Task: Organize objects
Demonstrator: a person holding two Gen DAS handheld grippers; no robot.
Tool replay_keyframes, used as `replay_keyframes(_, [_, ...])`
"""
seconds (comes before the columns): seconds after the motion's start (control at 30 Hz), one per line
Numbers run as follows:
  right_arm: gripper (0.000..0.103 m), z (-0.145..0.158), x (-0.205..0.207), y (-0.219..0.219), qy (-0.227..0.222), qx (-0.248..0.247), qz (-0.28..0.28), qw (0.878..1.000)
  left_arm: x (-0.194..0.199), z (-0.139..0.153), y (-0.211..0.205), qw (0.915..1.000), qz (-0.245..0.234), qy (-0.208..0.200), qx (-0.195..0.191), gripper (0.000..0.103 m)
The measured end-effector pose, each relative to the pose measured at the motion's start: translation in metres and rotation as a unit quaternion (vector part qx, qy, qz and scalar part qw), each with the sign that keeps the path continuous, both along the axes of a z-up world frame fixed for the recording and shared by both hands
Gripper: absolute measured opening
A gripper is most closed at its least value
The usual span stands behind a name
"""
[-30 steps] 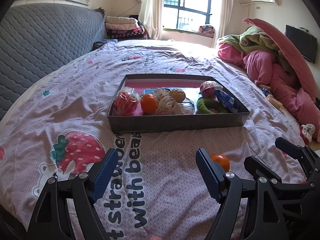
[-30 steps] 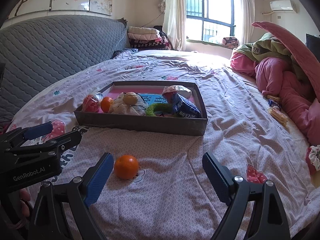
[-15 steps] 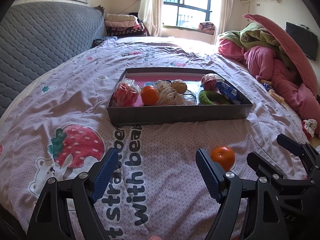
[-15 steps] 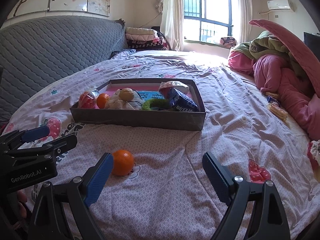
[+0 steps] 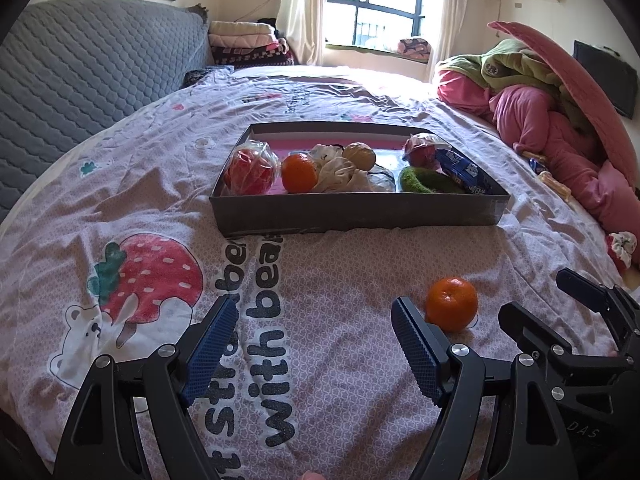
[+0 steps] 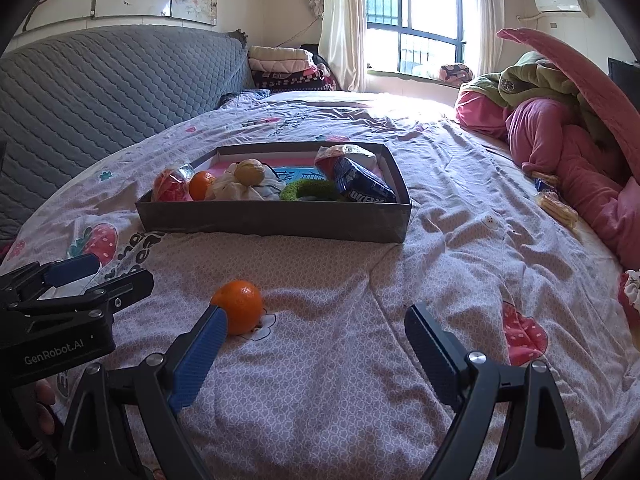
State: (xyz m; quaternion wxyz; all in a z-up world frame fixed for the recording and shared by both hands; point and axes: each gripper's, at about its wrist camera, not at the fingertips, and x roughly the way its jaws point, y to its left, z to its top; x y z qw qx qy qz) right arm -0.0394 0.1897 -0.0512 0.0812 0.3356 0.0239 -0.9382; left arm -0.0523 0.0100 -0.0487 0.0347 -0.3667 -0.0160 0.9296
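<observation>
A loose orange [image 5: 452, 303] lies on the bedsheet in front of a dark shallow box [image 5: 360, 214]; it also shows in the right wrist view [image 6: 238, 305]. The box [image 6: 272, 220] holds a second orange [image 5: 299, 173], a wrapped red fruit [image 5: 250, 170], a walnut [image 5: 360, 155], a white cloth bundle, a green ring and a blue snack packet [image 6: 362, 188]. My left gripper [image 5: 312, 344] is open and empty, the loose orange just right of its right finger. My right gripper [image 6: 316, 354] is open and empty, the orange just beyond its left fingertip.
A grey quilted headboard [image 6: 100, 80] runs along the left. A heap of pink and green bedding [image 6: 560, 120] fills the right side. Small snack packets [image 6: 556, 204] lie by that heap. Folded blankets [image 5: 248, 40] are stacked at the far end by the window.
Both grippers have pulled back and tilted down slightly; the box and the loose orange sit farther up in view. The orange has not moved on the sheet. Both grippers stay open.
</observation>
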Motion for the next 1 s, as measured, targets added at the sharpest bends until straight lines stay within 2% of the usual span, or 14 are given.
replay_keyframes(1.0, [0.09, -0.0073, -0.0015, -0.001, -0.02, -0.002, 0.002, 1.0, -0.0042, -0.0072, 0.0033, 0.9999, -0.008, -0.013, -0.008, 0.081])
